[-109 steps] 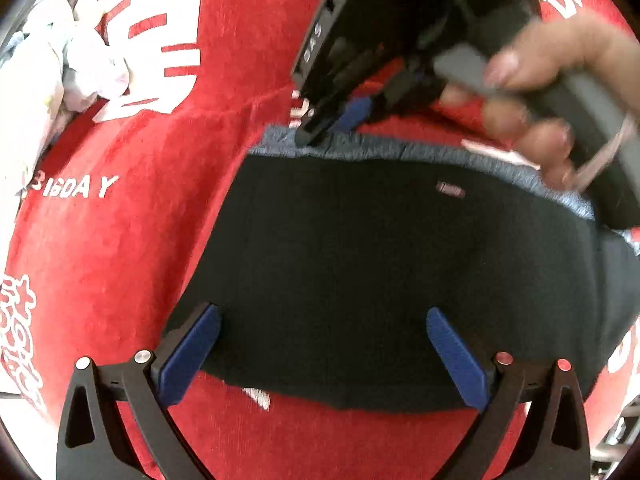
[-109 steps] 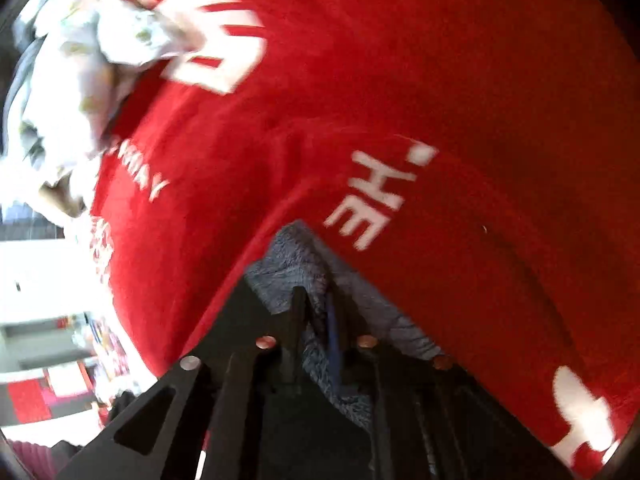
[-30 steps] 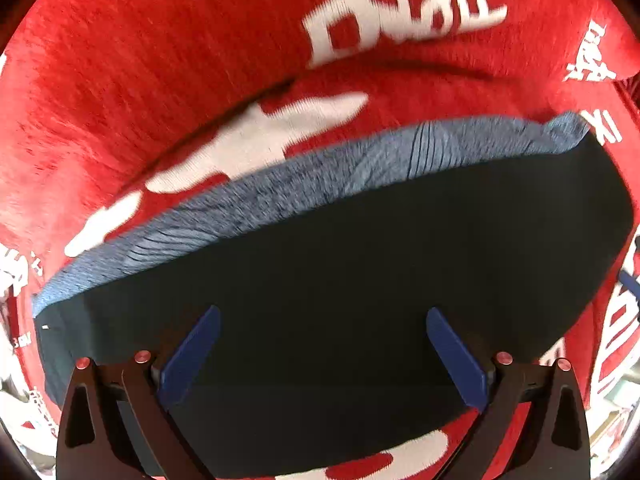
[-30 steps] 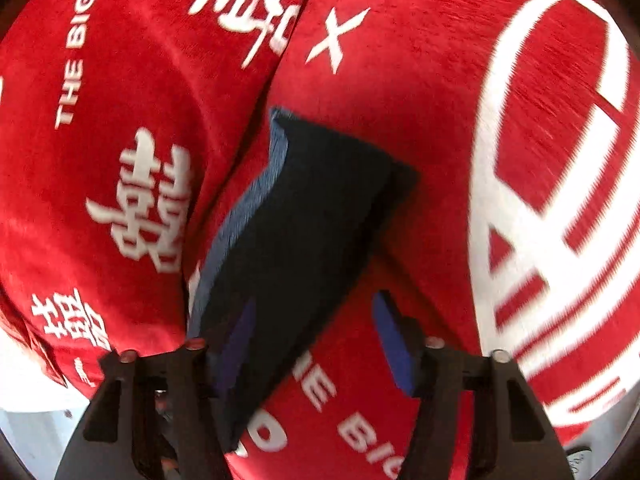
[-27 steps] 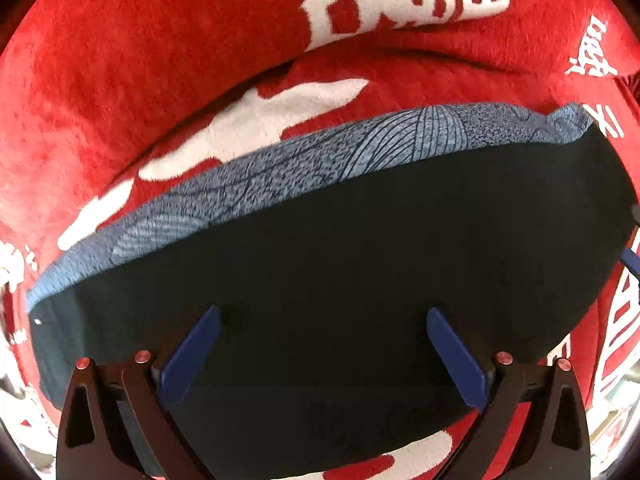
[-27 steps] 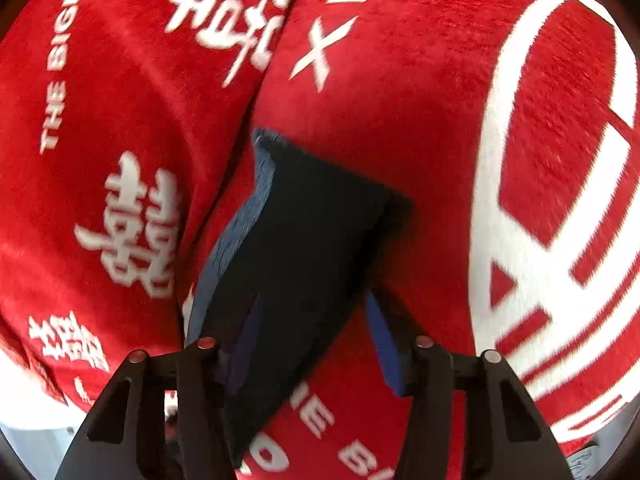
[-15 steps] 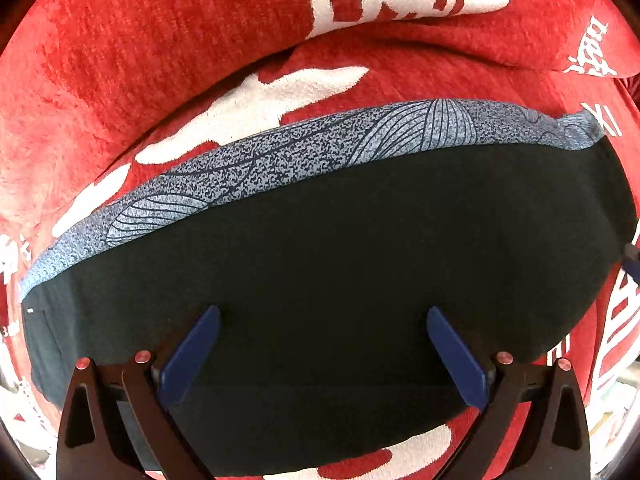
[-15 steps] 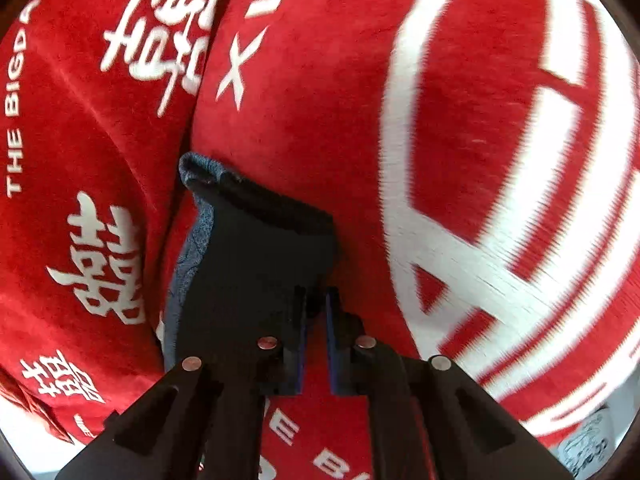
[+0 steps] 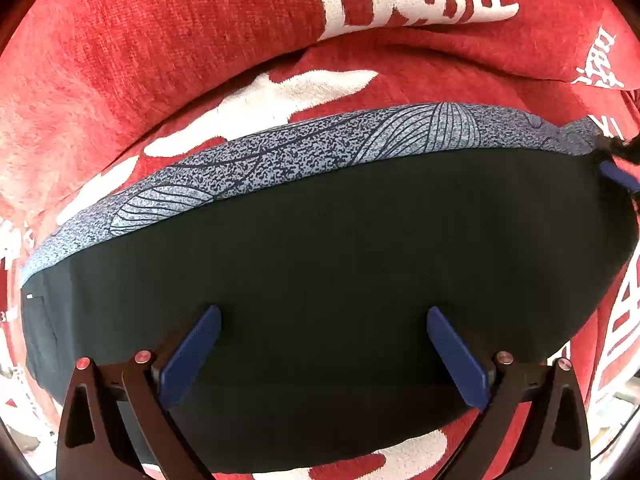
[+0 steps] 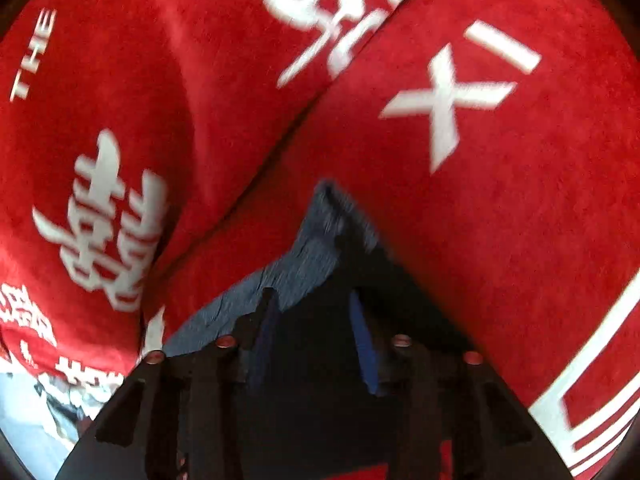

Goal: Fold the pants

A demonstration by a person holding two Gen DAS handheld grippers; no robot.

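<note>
left gripper spread wide above the folded pants; right gripper part open, seemingly astride their corner; next, smooth the fold

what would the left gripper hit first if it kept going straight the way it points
Most likely the black pants: the open left gripper has dark fabric directly between and ahead of its fingers. Past it come the pants' blue-grey patterned band and the red blanket. How near the cloth lies is unclear.

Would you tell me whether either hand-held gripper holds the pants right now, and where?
Left hand-held gripper is open, holding nothing. Right: cannot tell; its fingers straddle the pants' end.
</note>
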